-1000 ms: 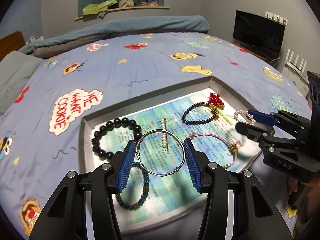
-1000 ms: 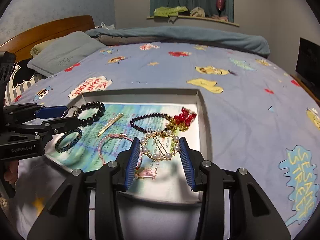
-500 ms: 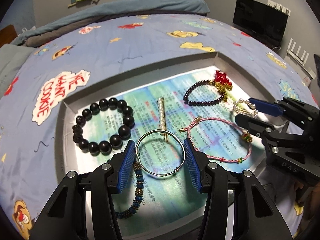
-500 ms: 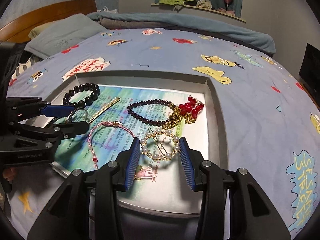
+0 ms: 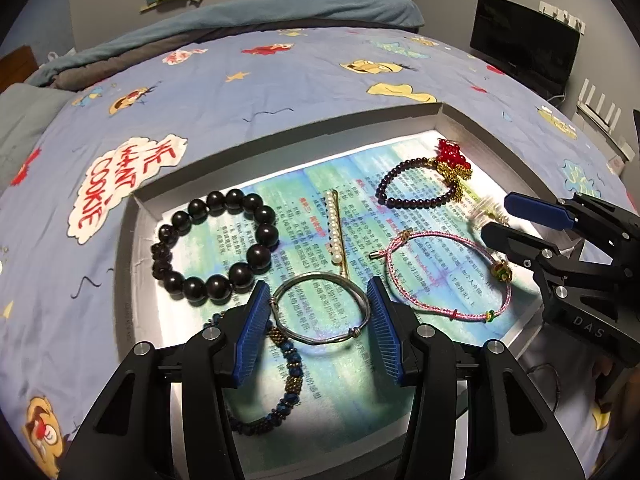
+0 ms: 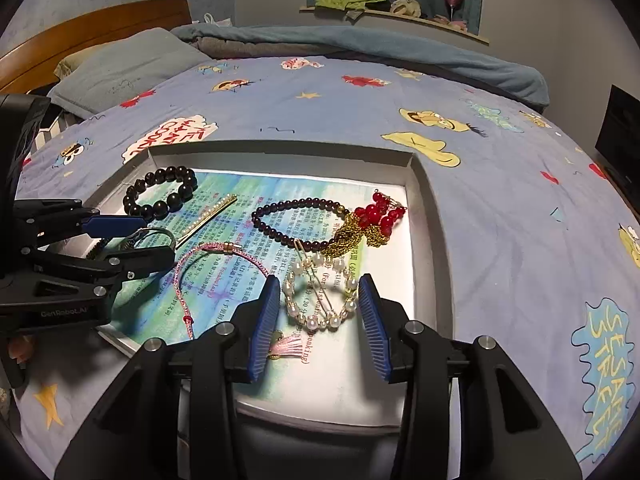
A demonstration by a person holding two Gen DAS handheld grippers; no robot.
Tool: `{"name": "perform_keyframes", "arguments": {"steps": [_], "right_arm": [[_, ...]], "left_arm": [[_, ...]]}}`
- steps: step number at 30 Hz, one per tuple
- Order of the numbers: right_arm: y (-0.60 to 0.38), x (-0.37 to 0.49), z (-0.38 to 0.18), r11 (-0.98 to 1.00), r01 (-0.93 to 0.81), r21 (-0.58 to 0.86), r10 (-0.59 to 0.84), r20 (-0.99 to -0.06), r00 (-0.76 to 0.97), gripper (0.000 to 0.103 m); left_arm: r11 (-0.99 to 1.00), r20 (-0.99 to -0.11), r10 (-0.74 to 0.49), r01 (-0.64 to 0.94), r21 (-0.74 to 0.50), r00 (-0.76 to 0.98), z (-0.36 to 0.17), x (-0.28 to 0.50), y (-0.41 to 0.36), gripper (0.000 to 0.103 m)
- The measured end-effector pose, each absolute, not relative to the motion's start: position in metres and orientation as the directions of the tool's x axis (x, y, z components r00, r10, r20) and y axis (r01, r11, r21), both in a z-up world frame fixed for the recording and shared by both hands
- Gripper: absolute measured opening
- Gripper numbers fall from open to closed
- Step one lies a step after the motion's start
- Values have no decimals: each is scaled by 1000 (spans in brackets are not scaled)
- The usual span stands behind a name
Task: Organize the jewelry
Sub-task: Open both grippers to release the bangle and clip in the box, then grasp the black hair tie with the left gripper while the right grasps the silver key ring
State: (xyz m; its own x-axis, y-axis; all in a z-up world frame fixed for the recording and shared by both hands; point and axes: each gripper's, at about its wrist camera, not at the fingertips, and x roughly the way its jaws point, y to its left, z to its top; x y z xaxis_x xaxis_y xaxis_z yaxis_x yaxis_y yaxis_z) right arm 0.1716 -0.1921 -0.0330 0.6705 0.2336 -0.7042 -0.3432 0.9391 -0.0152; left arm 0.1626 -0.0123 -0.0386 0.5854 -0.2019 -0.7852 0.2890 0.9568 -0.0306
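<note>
- Big bed (image 5: 280, 92) with a blue cartoon-print cover fills most of the room.
- A shallow grey tray (image 5: 132, 264) sits on it, lined with a printed sheet, and all the jewelry is in there.
- Left gripper (image 5: 320, 320) is about half open with its blue pads right on either side of the silver bangle (image 5: 320, 308), so it's got hold of it, down at the near side of the tray.
- Right gripper (image 6: 318, 312) is also partly open, pads against the pearl ring brooch (image 6: 320, 300) near the tray's right side.
- Black bead bracelet (image 5: 216, 248) sits far left, dark purple one with red beads (image 5: 424, 184) far right.
- Pink cord bracelet (image 5: 448, 276) lies in the middle, with the pearl hair pin (image 5: 336, 232) just left of it.
</note>
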Motion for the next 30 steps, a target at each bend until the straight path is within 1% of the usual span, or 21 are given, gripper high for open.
{"name": "perform_keyframes", "arguments": {"steps": [5,8,11,12,14,19,21,22,23,24,28,30], "right_arm": [[-192,160,-25,940,-339,-42,224,-675,703,42],[-192,154,-20,940,-337,-53,220,-660,718,53],[-193,148,-15,941,-333,-55,217,-657,722,53],[-193,146,-14,942,-332,-53,218,-655,724,56],[-195,140,-8,943,-328,-53,219,-644,733,60],[-201,126,9,950,-309,-43,220,-608,763,63],[-203,120,16,953,-300,-38,220,-596,772,63],[-205,118,18,954,-297,-35,219,-592,776,63],[-206,115,20,956,-291,-33,218,-585,781,65],[-207,113,22,957,-288,-30,218,-580,785,69],[-210,102,31,960,-280,-26,218,-560,799,72],[-210,98,34,960,-278,-23,219,-553,804,77]], "left_arm": [[963,-766,-202,265,-44,610,-28,156,-7,56],[965,-757,-201,257,-45,622,-22,151,-6,59],[968,-748,-189,249,-32,636,-17,144,-5,61],[969,-745,-187,246,-31,641,-14,140,-4,63],[970,-742,-184,241,-31,644,-11,136,-2,64],[975,-728,-172,222,-27,664,-2,122,6,65],[977,-720,-164,209,-27,674,2,113,10,73],[979,-715,-160,203,-26,681,4,109,12,73],[980,-711,-160,198,-30,685,6,106,14,73],[980,-709,-162,196,-35,686,8,104,15,74],[979,-692,-171,198,-41,702,15,89,14,76],[978,-683,-172,205,-33,710,19,81,10,77]]}}
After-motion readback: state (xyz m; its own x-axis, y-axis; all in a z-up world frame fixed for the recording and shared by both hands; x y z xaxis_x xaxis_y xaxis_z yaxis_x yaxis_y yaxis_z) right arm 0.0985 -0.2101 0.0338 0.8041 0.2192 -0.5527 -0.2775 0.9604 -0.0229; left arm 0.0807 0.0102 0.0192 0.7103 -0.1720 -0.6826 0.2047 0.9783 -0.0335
